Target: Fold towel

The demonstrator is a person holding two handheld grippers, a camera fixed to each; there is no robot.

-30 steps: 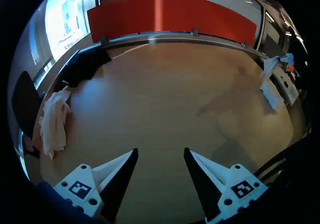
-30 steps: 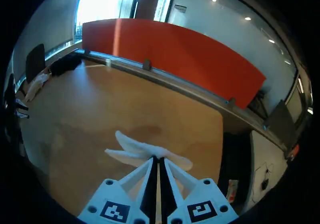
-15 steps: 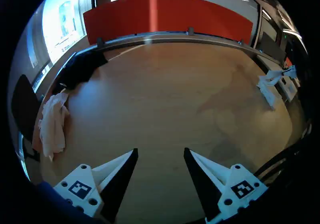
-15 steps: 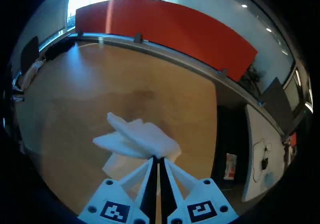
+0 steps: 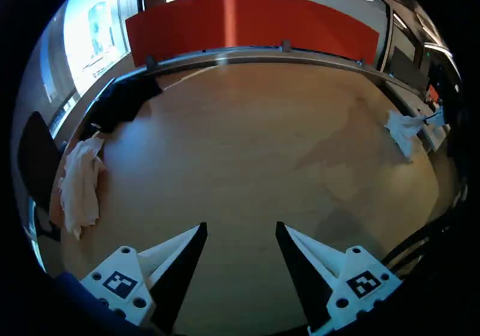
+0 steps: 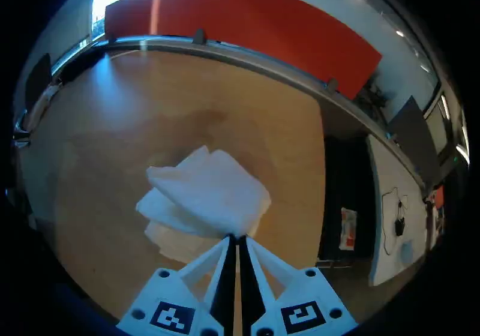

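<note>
In the right gripper view, my right gripper (image 6: 238, 240) is shut on a corner of a white towel (image 6: 207, 198). The towel hangs in loose layers over the wooden table (image 6: 120, 132), its lower folds close to or resting on the wood. In the left gripper view, the same white towel (image 5: 403, 129) shows small at the table's far right, with the right gripper (image 5: 437, 117) beside it. My left gripper (image 5: 240, 231) stands open above the wooden table (image 5: 240, 156), nothing between its fingers.
A crumpled cream cloth (image 5: 81, 180) lies at the table's left edge. A dark garment (image 5: 123, 99) sits at the far left corner. A red divider panel (image 5: 252, 21) runs along the table's back. A white desk (image 6: 399, 216) stands past the right edge.
My right gripper has lowered and tilted down toward the table, so the towel spreads wider under it. The left gripper has barely moved.
</note>
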